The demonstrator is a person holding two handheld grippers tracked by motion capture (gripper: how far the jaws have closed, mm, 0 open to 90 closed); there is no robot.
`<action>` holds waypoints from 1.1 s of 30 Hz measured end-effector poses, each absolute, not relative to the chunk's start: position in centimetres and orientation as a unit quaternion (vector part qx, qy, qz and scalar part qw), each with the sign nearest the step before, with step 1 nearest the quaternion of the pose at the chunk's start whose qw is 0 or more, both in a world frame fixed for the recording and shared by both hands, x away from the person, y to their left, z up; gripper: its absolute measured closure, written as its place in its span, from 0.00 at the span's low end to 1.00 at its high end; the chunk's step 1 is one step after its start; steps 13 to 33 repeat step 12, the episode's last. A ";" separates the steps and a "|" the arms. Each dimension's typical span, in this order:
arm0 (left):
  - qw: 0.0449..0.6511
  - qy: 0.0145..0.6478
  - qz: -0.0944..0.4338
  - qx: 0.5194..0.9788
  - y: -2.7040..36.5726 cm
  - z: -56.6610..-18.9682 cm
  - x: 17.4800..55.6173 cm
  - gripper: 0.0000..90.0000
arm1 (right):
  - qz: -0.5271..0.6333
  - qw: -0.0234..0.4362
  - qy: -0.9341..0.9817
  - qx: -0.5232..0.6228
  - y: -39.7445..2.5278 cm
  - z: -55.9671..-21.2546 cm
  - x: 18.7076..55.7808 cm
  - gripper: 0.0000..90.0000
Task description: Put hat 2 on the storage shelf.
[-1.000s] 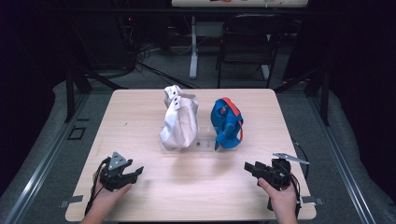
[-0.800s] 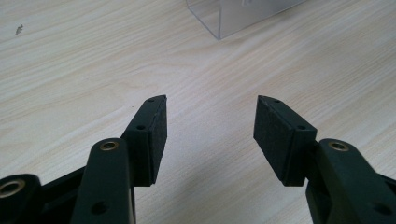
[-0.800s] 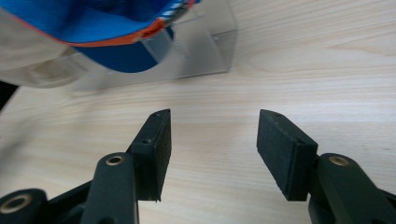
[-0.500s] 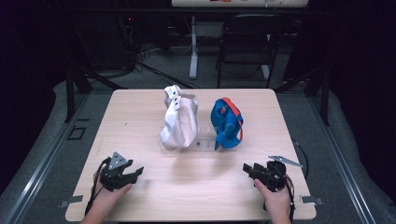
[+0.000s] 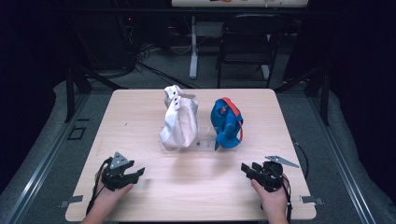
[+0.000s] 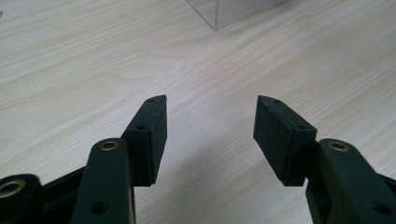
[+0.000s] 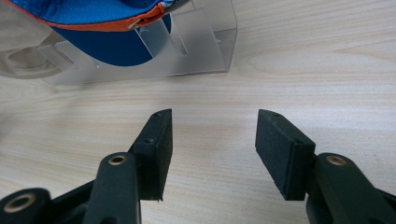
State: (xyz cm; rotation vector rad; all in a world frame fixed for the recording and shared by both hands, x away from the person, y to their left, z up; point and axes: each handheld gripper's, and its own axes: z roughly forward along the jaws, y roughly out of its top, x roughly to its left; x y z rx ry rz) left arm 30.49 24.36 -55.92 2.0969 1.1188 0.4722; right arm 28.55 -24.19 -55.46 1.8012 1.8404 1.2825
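A white cap (image 5: pixel 179 122) and a blue-orange cap (image 5: pixel 226 122) stand side by side on a clear stand (image 7: pixel 196 46) mid-table.

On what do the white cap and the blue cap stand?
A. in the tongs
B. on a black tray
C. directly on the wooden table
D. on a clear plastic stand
D: the white cap and the blue cap sit on a clear plastic stand; its transparent walls show under the blue cap in the right gripper view.
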 end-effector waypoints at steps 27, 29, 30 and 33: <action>0.363 0.366 0.174 0.839 18.7 -54.6 30.0 0.50 | 0.459 0.107 0.629 0.618 -24.7 -55.0 28.3 0.56; 0.363 0.366 0.174 0.839 18.7 -54.6 30.0 0.50 | 0.459 0.107 0.629 0.618 -24.7 -55.0 28.3 0.56; 0.363 0.366 0.174 0.839 18.7 -54.6 30.0 0.50 | 0.459 0.107 0.629 0.618 -24.7 -55.0 28.3 0.56; 0.363 0.366 0.174 0.839 18.7 -54.6 30.0 0.50 | 0.459 0.107 0.629 0.618 -24.7 -55.0 28.3 0.56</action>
